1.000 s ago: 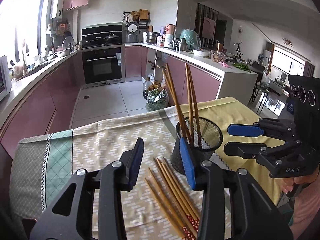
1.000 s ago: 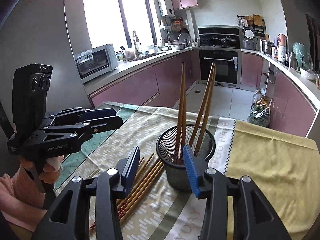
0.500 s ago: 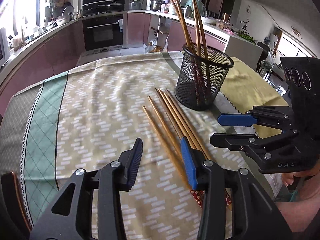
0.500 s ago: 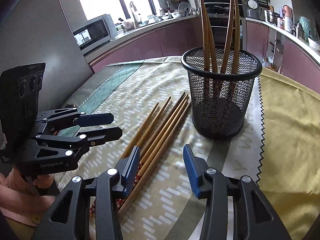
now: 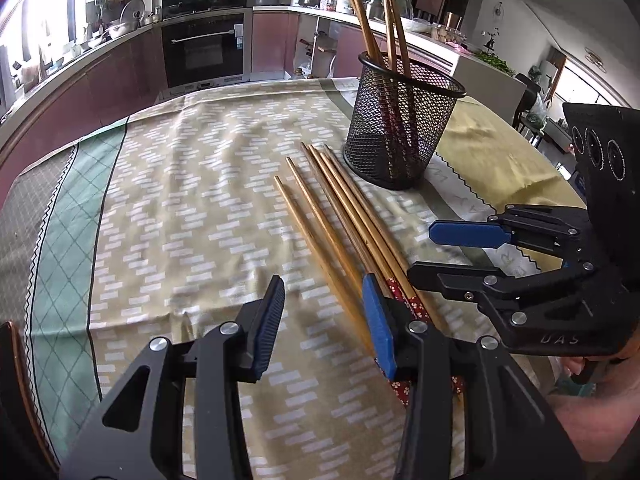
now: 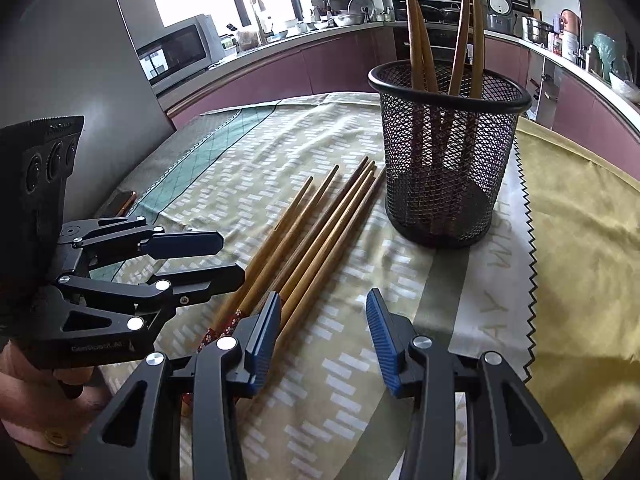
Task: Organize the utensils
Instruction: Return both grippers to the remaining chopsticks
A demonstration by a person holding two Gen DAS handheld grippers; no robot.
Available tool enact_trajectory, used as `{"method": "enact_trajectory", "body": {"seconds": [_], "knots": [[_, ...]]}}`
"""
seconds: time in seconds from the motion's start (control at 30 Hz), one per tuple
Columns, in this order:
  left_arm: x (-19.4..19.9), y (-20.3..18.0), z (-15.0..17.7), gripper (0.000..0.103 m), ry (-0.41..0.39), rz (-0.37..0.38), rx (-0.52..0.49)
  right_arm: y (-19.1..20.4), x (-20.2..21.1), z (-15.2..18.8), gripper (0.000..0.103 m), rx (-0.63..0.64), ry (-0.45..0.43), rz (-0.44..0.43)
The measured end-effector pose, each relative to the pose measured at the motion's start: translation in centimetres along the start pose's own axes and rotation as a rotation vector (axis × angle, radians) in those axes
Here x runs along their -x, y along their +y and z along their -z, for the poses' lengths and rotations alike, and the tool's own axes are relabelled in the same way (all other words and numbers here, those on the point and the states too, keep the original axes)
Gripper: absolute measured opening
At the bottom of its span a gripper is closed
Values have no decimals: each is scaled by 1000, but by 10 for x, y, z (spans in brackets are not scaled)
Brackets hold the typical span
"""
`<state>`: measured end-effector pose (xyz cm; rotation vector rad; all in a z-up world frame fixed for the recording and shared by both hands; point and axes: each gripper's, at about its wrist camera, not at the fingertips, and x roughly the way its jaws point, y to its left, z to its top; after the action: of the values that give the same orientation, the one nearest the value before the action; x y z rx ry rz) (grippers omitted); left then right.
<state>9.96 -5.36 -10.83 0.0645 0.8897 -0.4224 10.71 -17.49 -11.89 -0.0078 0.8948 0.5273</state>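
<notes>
Several loose wooden chopsticks (image 5: 340, 208) (image 6: 320, 232) lie side by side on the patterned tablecloth, their red-patterned handle ends towards me. Just beyond their tips stands a black mesh cup (image 5: 400, 132) (image 6: 448, 160) with several chopsticks upright in it. My left gripper (image 5: 322, 292) (image 6: 230, 258) hangs open low over the handle ends, its right finger above the bundle. My right gripper (image 6: 324, 308) (image 5: 420, 254) is open too, its left finger over the same ends from the other side. Neither grips anything.
The tablecloth (image 5: 180, 200) covers the whole table, with a yellow cloth (image 6: 580, 240) lying past the cup. A hand (image 6: 32, 392) holds each tool at the near edge. Kitchen counters, an oven and a microwave (image 6: 176, 50) stand well behind the table.
Both grippers have sunk and tipped downward towards the table, closing in on the handle ends of the loose chopsticks. The cup and chopsticks have not moved.
</notes>
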Motion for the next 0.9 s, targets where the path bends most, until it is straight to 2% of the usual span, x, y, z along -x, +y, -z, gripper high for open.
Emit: {"method": "enact_trajectory", "body": {"seconds": [0.67,0.9], "knots": [[-10,0,2,39,31,-20,-9,5,-4,2,42,28,18,58],[-11,5,0,27,41,-27,0,-5,1,2,42,9,22,75]]}}
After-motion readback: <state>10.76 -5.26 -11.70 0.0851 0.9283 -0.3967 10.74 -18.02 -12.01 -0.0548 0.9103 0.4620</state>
